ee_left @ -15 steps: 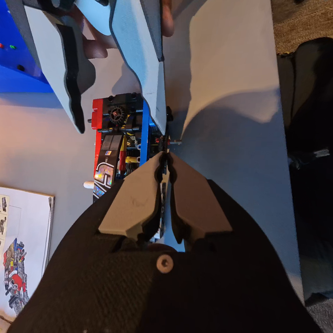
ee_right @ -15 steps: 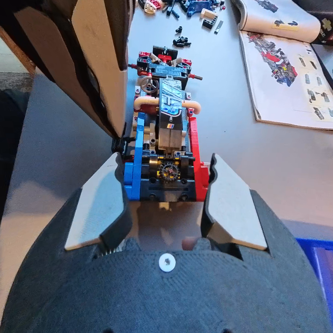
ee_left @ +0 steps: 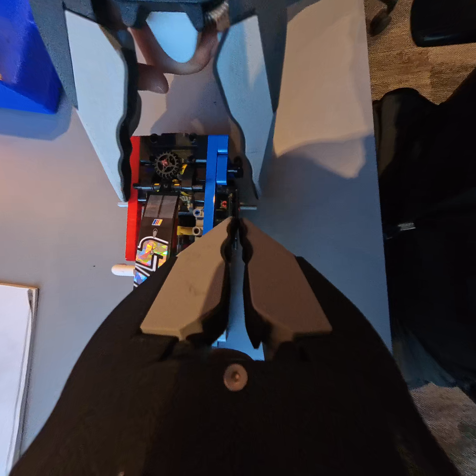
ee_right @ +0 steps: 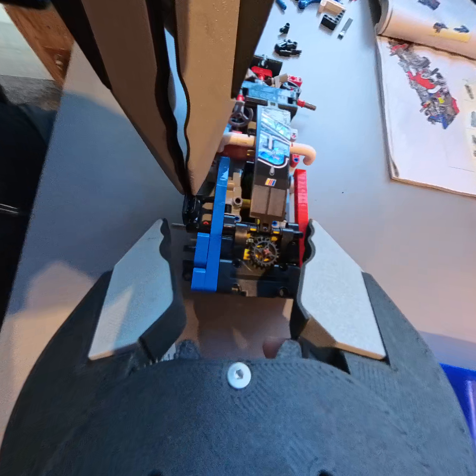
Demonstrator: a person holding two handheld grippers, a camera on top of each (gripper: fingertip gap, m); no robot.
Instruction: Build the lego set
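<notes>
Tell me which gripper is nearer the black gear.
Right. The right gripper straddles the model's end, the gear between its open fingers. The left gripper is shut at the blue beam's outer side, farther away.

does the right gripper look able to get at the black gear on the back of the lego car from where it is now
Probably yes. The right gripper is open, its jaws straddling the rear of the lego car, and the black gear faces it uncovered. The left gripper is pinched shut at the blue side, off that path.

Front of lego model (ee_left: 164, 206) hidden behind left gripper (ee_left: 235, 221). Instruction booklet (ee_right: 432, 108) cut off at right edge. Loose pieces (ee_right: 287, 47) too small to identify.
</notes>
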